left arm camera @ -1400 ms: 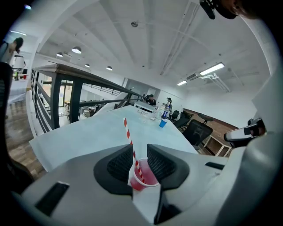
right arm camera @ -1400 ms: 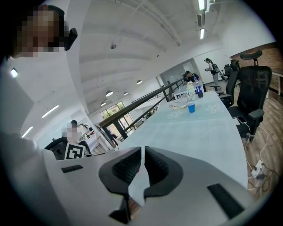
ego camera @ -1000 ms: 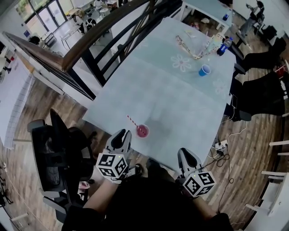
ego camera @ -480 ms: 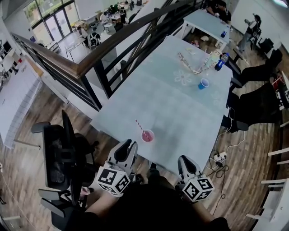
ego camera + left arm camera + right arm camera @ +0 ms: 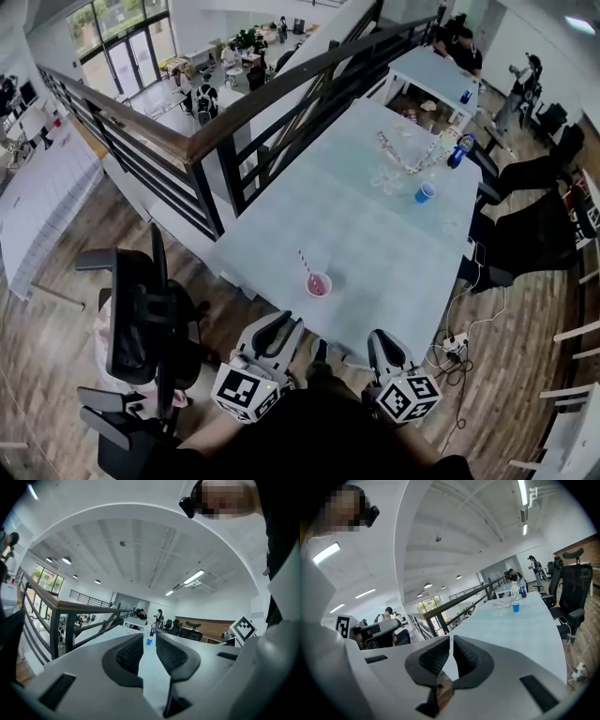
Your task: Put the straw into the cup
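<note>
Left gripper (image 5: pixel 149 637) sits with its jaws a narrow gap apart and nothing between the pads; through the gap we see only bare table (image 5: pixel 375 234) and, far off, a small blue cup (image 5: pixel 425 193). Right gripper (image 5: pixel 451 640) is much the same, its jaws parted by just a thin slit and holding nothing. In the head view both grippers hang close to our body, short of the table's near edge, so neither touches anything on the table.

Just beyond that near edge, closer to the left gripper's line than the right's, stands the pink cup (image 5: pixel 319 285). The striped straw (image 5: pixel 305 263) slants away from it toward the far left, its lower end meeting the cup's rim. We cannot tell from this height whether that end rests inside the cup or the straw merely lies on the table against it.

We judge the reach not begun: both tools are empty and well back. If the straw is lying outside, the next move calls for bringing one gripper forward and low, widening its jaws, and pinching the thin straw near its middle. The other could steady the cup, which looks light enough to tip. A black chair (image 5: pixel 141 309) stands to our left, clear of the path.
</note>
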The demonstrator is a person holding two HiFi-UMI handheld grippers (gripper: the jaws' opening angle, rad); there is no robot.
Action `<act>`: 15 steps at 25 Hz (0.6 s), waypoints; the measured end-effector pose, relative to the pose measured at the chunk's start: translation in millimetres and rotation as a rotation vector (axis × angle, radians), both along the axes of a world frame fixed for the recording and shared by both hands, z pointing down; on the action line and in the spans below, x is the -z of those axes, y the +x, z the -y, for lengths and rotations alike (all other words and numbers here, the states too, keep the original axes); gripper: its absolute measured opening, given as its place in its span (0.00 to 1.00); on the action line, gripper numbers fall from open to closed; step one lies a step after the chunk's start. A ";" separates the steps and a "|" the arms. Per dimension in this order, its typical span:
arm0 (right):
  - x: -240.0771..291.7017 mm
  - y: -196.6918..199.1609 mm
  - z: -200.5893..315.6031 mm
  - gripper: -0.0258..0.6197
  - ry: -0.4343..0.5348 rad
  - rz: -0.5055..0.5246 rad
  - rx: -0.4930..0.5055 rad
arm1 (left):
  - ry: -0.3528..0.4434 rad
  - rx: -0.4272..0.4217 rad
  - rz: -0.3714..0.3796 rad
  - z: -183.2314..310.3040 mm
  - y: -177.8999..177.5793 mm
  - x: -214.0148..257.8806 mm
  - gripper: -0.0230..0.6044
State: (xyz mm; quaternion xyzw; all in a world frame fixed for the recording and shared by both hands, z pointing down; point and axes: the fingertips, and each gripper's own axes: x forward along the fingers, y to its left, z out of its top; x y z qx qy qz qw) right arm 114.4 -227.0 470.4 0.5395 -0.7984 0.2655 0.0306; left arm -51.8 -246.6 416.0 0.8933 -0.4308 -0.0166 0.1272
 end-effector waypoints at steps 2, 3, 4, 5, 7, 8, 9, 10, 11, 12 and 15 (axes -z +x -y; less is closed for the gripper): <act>2.3 -7.2 -8.1 0.11 0.008 -0.001 0.009 | -0.001 -0.009 0.001 -12.2 -2.6 0.7 0.18; 3.3 -10.9 -11.7 0.11 0.010 -0.001 0.013 | -0.001 -0.015 0.002 -17.7 -3.8 1.2 0.18; 4.3 -14.3 -14.5 0.11 0.012 -0.001 0.016 | -0.002 -0.022 0.003 -22.5 -4.8 1.6 0.18; 5.7 -17.0 -16.5 0.11 0.015 -0.001 0.016 | -0.003 -0.031 0.004 -26.8 -5.4 1.8 0.18; 9.9 -20.2 -18.1 0.11 0.029 -0.001 0.011 | -0.009 -0.049 0.005 -33.8 -5.7 0.8 0.18; 12.9 -21.0 -18.1 0.11 0.041 -0.004 0.007 | -0.010 -0.055 0.007 -36.6 -6.2 0.1 0.18; 16.7 -21.8 -17.9 0.11 0.057 -0.006 0.003 | -0.011 -0.057 0.007 -38.8 -7.5 -0.4 0.18; 21.4 -22.8 -17.9 0.11 0.079 -0.007 -0.001 | -0.011 -0.054 0.006 -40.4 -9.9 -0.6 0.18; 26.4 -24.1 -18.2 0.11 0.103 -0.005 -0.005 | -0.010 -0.047 0.005 -41.5 -13.8 -0.1 0.18; 31.4 -25.5 -18.9 0.11 0.127 -0.002 -0.008 | -0.008 -0.036 0.003 -42.1 -18.9 1.2 0.18; 42.1 -29.9 -21.6 0.11 0.165 -0.010 -0.012 | 0.007 0.009 -0.013 -41.8 -36.3 7.5 0.18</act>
